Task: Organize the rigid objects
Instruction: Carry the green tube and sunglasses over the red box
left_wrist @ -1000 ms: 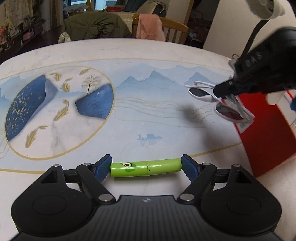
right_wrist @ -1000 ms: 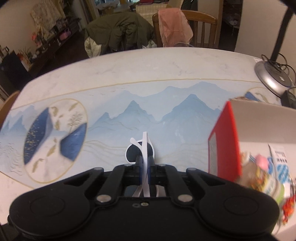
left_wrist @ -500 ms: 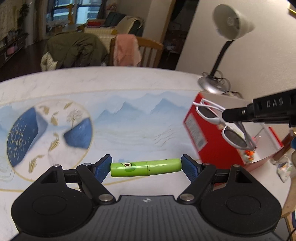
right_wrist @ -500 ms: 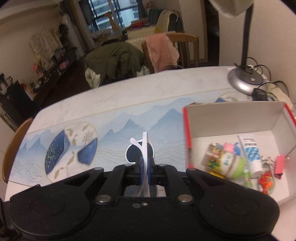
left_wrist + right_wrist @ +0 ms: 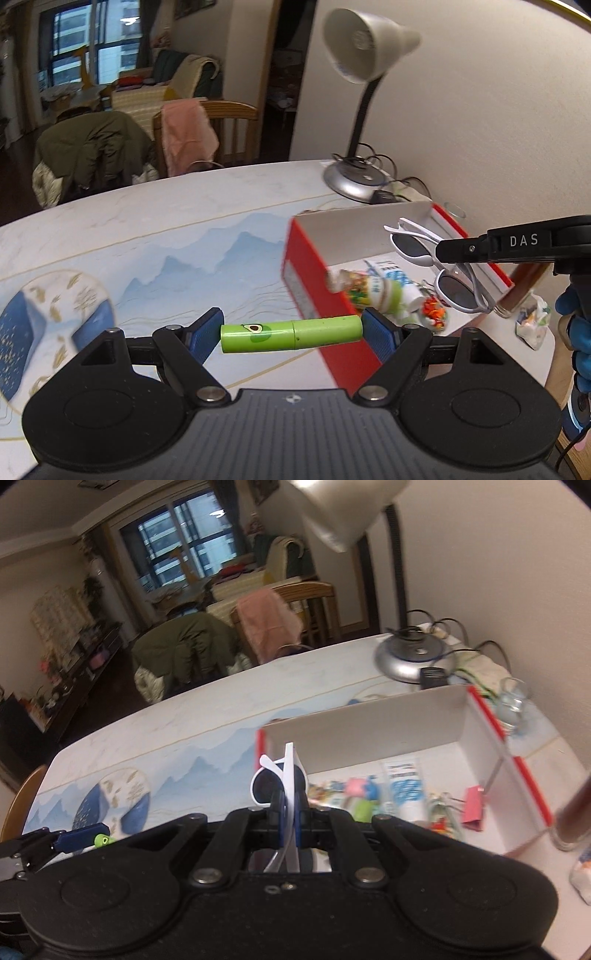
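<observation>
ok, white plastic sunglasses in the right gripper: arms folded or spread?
Folded. The white plastic sunglasses hang flat from the right gripper, temples tucked against the dark lenses, above the red cardboard box.

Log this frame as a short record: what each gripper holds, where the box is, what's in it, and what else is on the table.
left gripper: shut on green tube, held end to end, crosswise
right gripper: shut on white sunglasses, held above the box
red box: open, on the table, white inside
box contents: white tube with blue print, small jar, pink binder clip, other small items too blurred to name
also on table: desk lamp behind the box
</observation>
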Motion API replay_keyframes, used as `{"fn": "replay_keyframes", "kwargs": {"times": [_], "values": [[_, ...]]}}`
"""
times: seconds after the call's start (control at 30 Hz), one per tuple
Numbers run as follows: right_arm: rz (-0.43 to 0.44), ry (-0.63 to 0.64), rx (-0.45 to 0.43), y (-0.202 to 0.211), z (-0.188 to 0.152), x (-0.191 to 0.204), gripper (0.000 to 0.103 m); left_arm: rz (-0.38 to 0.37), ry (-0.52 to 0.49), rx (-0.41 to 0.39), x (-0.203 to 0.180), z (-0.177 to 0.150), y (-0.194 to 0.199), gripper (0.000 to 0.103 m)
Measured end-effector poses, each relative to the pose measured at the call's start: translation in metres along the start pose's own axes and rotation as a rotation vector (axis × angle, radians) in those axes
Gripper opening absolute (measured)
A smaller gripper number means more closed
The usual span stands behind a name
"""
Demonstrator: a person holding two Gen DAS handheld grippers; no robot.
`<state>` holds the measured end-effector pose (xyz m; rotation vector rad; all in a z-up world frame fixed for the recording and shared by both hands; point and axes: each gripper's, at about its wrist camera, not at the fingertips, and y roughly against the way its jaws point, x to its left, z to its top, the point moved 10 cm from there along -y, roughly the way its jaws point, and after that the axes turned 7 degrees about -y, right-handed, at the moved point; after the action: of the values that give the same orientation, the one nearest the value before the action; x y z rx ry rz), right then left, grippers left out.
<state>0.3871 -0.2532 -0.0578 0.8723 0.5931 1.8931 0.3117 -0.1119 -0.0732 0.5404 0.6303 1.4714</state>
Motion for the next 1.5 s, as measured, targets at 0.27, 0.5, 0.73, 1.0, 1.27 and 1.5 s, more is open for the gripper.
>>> {"fn": "replay_keyframes", "kwargs": {"times": [0.27,0.5,0.73,1.0,1.27,1.5], "values": [[-0.036,-0.056,-0.017,0.007,0.005,-0.054,0.004,-0.04,-0.06,0.031,-0.052,0.015,-0.027,0.082],[-0.075,-0.091,-0.02,0.001,0.009,-0.1,0.004,-0.045,-0.117,0.052,-0.089,0.026,-0.058,0.082],[-0.087,-0.109,-0.026,-0.012,0.018,-0.135,0.004,-0.051,-0.128,0.079,-0.102,0.046,-0.097,0.082],[-0.084,-0.102,0.004,-0.04,0.018,-0.148,0.004,-0.033,-0.126,0.133,-0.108,0.066,-0.152,0.082],[-0.098,-0.064,0.057,-0.069,0.005,-0.151,0.004,-0.058,-0.117,0.232,-0.116,0.07,-0.21,0.082],[-0.109,-0.06,0.094,-0.079,-0.005,-0.153,0.004,-0.082,-0.127,0.302,-0.126,0.066,-0.236,0.082]]}}
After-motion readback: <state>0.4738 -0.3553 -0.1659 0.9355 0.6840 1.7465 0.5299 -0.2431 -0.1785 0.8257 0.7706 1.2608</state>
